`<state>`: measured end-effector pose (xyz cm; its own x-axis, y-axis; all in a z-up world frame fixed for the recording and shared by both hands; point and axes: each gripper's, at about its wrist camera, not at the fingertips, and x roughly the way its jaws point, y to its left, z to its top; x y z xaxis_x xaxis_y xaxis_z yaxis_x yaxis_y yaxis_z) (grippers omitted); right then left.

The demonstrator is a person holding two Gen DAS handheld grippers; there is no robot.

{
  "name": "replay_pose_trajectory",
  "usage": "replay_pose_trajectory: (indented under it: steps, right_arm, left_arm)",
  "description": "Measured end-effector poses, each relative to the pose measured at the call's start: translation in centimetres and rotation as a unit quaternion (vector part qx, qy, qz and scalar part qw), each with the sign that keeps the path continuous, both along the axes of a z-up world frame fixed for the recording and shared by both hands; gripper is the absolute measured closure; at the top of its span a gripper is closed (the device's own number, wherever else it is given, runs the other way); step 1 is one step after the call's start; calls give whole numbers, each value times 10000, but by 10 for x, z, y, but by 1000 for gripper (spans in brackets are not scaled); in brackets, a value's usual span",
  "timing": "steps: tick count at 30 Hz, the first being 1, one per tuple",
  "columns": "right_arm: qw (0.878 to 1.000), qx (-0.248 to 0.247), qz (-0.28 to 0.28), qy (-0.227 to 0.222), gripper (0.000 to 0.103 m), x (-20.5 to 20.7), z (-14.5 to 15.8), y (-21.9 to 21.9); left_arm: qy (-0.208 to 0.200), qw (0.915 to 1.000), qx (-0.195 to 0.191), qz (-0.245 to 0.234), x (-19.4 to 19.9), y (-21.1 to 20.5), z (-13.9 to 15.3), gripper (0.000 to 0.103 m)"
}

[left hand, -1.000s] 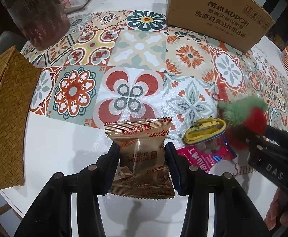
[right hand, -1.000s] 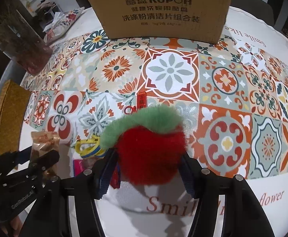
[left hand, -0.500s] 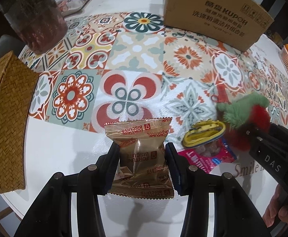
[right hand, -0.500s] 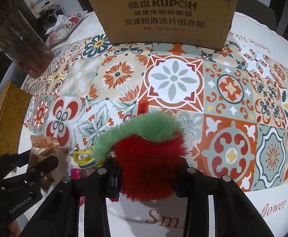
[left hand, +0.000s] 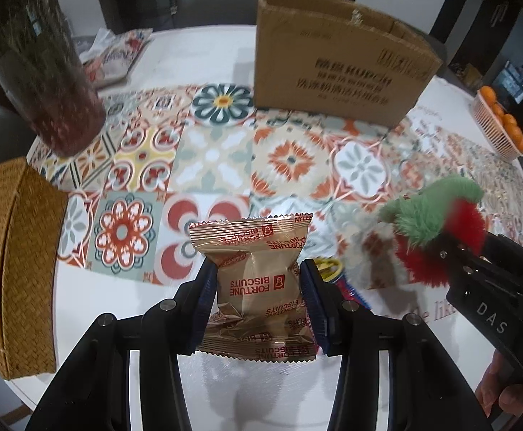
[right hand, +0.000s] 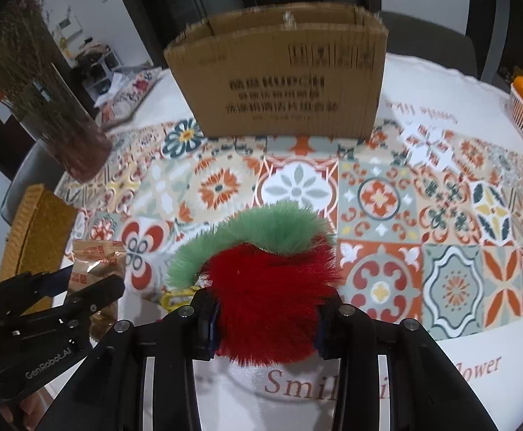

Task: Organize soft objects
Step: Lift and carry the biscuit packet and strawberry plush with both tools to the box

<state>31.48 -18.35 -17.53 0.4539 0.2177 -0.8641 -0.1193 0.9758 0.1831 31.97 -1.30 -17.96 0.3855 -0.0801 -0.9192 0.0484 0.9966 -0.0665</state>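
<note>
My left gripper (left hand: 257, 287) is shut on a gold Fortune Biscuits packet (left hand: 257, 280) and holds it above the table. The packet also shows in the right wrist view (right hand: 94, 269). My right gripper (right hand: 265, 309) is shut on a fluffy red plush with a green top (right hand: 265, 287), lifted off the table; it shows at the right of the left wrist view (left hand: 437, 230). A yellow clip on a pink snack bag (left hand: 329, 267) lies on the table between the grippers, mostly hidden.
An open cardboard box (left hand: 336, 72) stands at the back of the tiled tablecloth (right hand: 379, 197). A woven basket (left hand: 13, 262) sits at the left edge. A dark vase (left hand: 42, 72) stands at the back left. A basket of oranges (left hand: 502, 125) is far right.
Both grippers have risen with their objects and tilted toward the box. The right gripper closed tighter on the plush, which has lifted off the table.
</note>
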Motion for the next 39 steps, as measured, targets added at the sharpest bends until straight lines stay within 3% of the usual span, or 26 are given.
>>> replay_pose_trajectory:
  steps: [17, 39]
  right_arm:
    - [9929, 25, -178, -1175, 64, -11, 86, -4]
    - [9764, 170, -358, -2122, 64, 3, 155, -11]
  left_arm:
    - [-1102, 9931, -238, -310, 7, -8, 79, 57]
    - [-2073, 9764, -296, -534, 35, -20, 151, 57]
